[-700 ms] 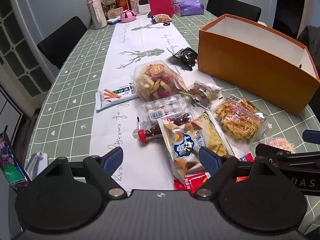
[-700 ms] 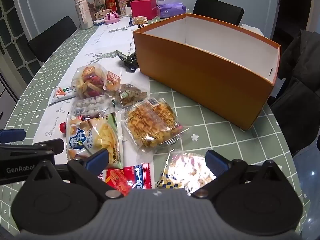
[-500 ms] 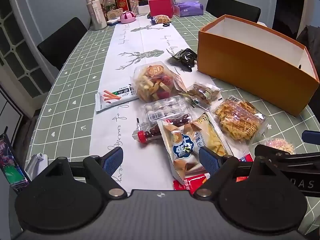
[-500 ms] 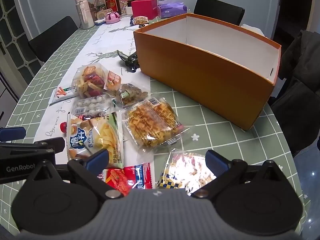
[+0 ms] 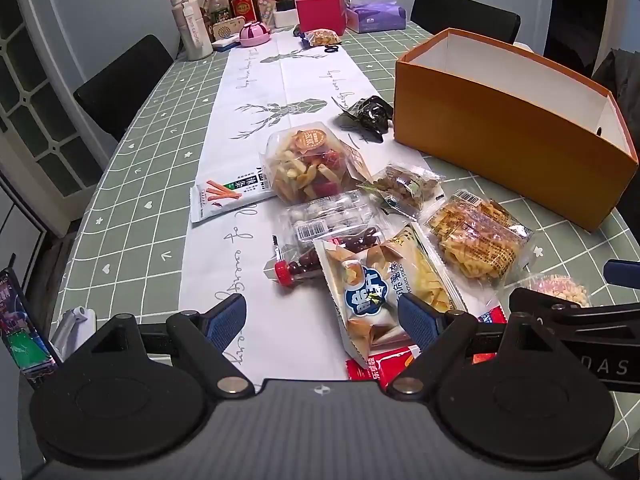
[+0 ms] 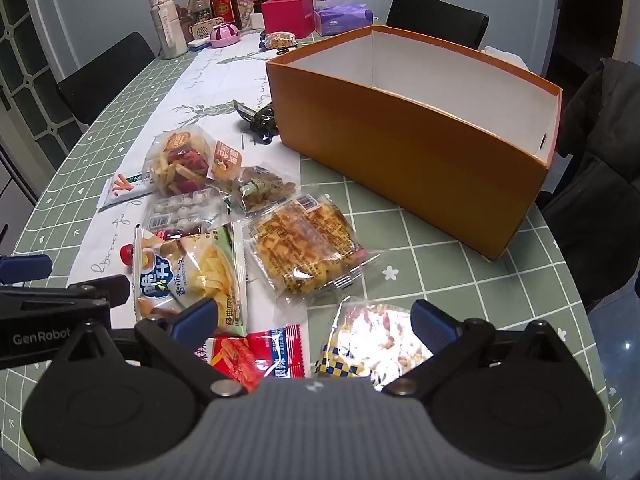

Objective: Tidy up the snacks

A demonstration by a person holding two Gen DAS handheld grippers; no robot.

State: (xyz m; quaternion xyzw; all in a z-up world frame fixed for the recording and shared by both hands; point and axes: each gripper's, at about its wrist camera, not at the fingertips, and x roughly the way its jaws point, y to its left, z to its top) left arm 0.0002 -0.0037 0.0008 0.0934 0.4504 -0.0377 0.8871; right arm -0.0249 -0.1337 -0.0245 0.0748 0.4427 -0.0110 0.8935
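Above the snack pile, both grippers spread wide and empty, nothing picked yet.

Right gripper [image 6: 314, 318] hangs over the red sachet [image 6: 256, 354] and the glossy checked-corner bag [image 6: 376, 344]; left gripper [image 5: 322, 316] sits over the chip bag [image 5: 384, 288]. All snacks lie loose on the desk [image 6: 440, 264], on the near side of the orange box [image 6: 420, 152], whose visible inside looks empty. Likely light, soft, crinkly film packs: slippery, air-filled, contents crushable. I'd pinch by a sealed edge or crimp rather than the belly, especially the waffle-crisp pack [image 6: 304, 248] just beside the box and the clear mixed-crisp tub [image 5: 310, 166] further left of it. Small bottle with red cap [image 5: 292, 270] is rigid, may roll; grip across the body.
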